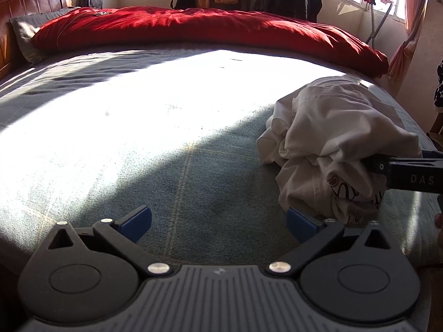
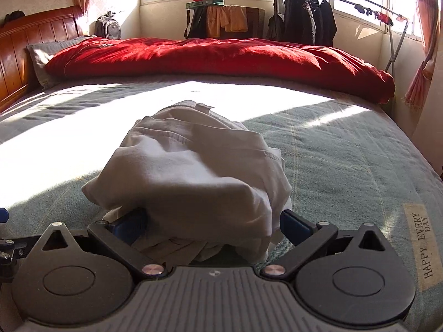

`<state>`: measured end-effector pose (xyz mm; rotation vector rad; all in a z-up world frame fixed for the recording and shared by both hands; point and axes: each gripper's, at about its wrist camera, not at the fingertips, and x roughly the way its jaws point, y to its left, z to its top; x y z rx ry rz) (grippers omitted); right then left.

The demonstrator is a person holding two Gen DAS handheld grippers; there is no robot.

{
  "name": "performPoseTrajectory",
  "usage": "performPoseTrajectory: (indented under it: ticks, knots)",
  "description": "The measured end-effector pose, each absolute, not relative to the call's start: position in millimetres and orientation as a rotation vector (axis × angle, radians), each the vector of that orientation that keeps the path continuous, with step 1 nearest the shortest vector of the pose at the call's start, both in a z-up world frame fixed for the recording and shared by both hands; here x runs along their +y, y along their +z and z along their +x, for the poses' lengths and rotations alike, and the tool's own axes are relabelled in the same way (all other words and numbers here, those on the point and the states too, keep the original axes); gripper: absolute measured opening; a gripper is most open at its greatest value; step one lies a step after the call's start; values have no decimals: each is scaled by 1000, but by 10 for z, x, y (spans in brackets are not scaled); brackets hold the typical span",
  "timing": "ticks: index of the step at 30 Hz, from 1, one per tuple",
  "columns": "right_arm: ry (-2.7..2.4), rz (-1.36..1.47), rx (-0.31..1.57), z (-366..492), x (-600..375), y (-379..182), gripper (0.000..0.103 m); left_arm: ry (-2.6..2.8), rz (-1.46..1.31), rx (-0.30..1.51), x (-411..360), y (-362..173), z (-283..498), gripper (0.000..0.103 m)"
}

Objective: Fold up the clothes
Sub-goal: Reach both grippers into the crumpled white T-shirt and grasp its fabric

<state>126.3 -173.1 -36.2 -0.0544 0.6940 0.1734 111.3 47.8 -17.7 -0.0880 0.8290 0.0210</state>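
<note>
A crumpled white garment (image 1: 332, 138) with a dark printed pattern lies on the right part of the bed. In the right wrist view the same garment (image 2: 193, 171) is bunched up between the spread fingers of my right gripper (image 2: 213, 225), which stands open around its near edge. Seen from the left wrist, the right gripper (image 1: 372, 166) comes in from the right edge and pushes into the bundle. My left gripper (image 1: 218, 222) is open over bare sheet, just left of the garment, with nothing between its fingers.
The bed has a grey-green sheet (image 1: 138, 144), sunlit across the middle. A rolled red duvet (image 1: 193, 30) runs along its far side. A wooden headboard (image 2: 33, 41) is at the left. A clothes rack with dark jackets (image 2: 304, 13) stands by the window.
</note>
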Motion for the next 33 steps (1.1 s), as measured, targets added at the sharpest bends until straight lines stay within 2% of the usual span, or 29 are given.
performPoseTrajectory:
  ticks: [17,27,30,33]
  knots:
    - [-58,81,643,1780,-2745,-263,103,-137,-22,810,-30,-64,1673,103]
    - [-226,83,683,1501,-3132,-425,103,-306,82,748,-660,217,1882,103]
    - [-244,113,683,1342,-3218,-442,103,-373,103,793,-802,111,2017,103]
    - [-224,144,678,1219,-3266,-444,103,-457,51,937,-771,-146,2195,103]
